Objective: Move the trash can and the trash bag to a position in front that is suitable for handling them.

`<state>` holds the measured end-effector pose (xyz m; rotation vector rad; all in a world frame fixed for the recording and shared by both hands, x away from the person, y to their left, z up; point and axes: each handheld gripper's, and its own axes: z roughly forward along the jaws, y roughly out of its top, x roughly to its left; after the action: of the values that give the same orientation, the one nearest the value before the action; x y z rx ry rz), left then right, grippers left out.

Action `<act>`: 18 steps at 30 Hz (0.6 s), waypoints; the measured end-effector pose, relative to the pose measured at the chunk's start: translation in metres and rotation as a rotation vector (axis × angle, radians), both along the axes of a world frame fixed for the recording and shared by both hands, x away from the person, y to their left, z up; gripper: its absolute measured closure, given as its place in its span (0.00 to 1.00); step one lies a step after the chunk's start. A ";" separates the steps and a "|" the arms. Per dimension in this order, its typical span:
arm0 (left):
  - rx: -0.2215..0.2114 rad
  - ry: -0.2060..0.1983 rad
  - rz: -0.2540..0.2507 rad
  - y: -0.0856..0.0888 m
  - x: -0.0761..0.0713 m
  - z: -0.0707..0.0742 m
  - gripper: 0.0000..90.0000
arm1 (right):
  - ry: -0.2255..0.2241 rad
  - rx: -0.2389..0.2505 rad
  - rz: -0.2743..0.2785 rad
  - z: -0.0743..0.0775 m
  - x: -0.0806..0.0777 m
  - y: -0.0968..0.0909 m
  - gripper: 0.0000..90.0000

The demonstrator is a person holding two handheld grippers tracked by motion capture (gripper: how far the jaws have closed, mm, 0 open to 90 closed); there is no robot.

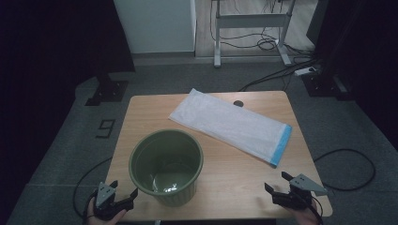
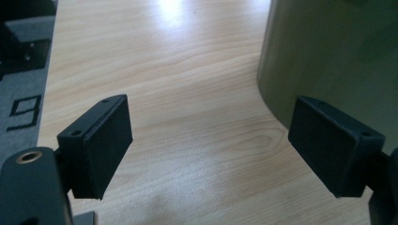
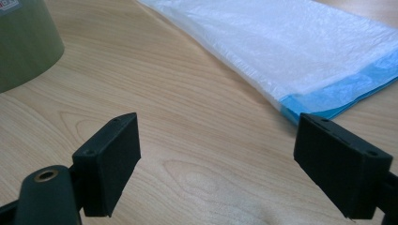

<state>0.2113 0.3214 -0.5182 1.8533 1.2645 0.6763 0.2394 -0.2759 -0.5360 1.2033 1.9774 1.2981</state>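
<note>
Jaws stand wide apart on both the left gripper (image 1: 126,192) and the right gripper (image 1: 276,181), with only bare wood between them. The green plastic bin (image 1: 166,166) stands upright near the front edge of the wooden table (image 1: 141,112), just beside the left gripper. The folded white bag with a blue edge (image 1: 232,124) lies flat behind it, well ahead of the right gripper.

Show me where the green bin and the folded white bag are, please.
green bin (image 1: 141,152): high view, on its left rim.
folded white bag (image 1: 225,123): high view, on the middle of its white part.
</note>
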 end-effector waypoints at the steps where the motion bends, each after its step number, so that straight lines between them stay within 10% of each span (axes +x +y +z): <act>1: -0.002 0.000 -0.010 0.000 0.000 0.001 0.14 | -0.004 0.001 -0.002 0.000 0.000 0.000 0.16; 18: -0.079 -0.049 -0.304 -0.006 -0.012 0.025 0.04 | -0.014 0.000 0.005 -0.001 0.004 -0.009 0.17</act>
<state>0.1994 0.3150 -0.4937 1.8989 0.9376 0.4954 0.2429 -0.2848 -0.5367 1.1867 1.9723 1.3049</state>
